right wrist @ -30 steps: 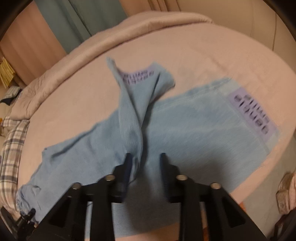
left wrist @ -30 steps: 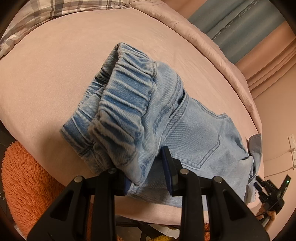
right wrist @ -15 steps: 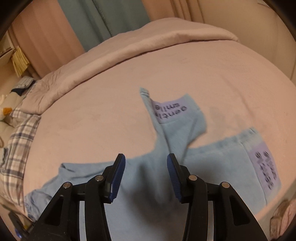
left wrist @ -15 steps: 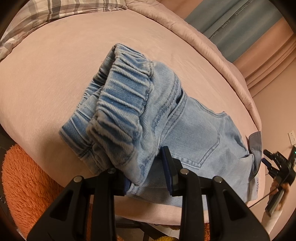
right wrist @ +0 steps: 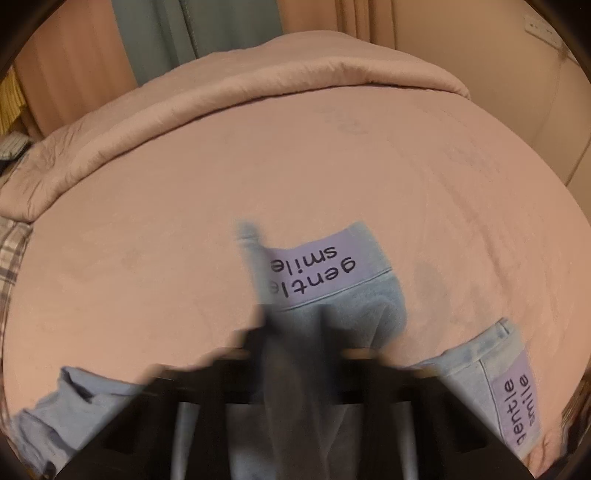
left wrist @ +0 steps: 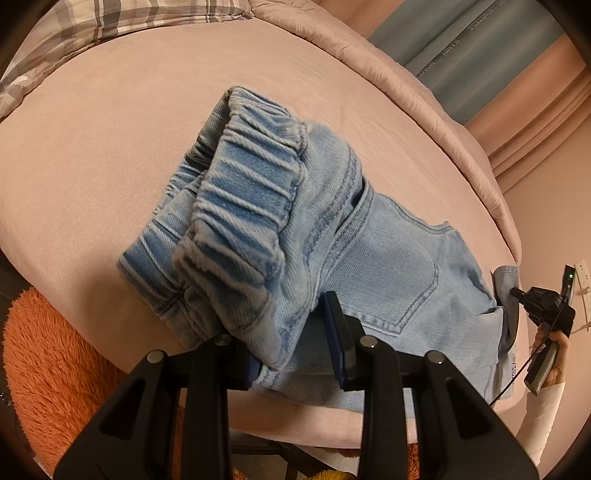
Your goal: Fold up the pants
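The light-blue pants [left wrist: 373, 258] lie on the pink bed [left wrist: 92, 155]. The left tongs [left wrist: 295, 343] grip their bunched waistband; the right tongs [right wrist: 295, 332] have just closed on a leg.

There is one pair of blue jeans [left wrist: 369, 251] on one big pink bed [left wrist: 110, 147], and the jeans have two legs, each with one purple cuff that says "gentle smile" [right wrist: 314, 269], so two purple cuffs [right wrist: 517, 410] in all. There are two tongs: the left tongs [left wrist: 291, 350] and the right tongs [left wrist: 517, 293]. There is also one checked pillow [left wrist: 129, 18], one fuzzy orange rug [left wrist: 55, 369], and one blue-grey curtain [left wrist: 480, 48].
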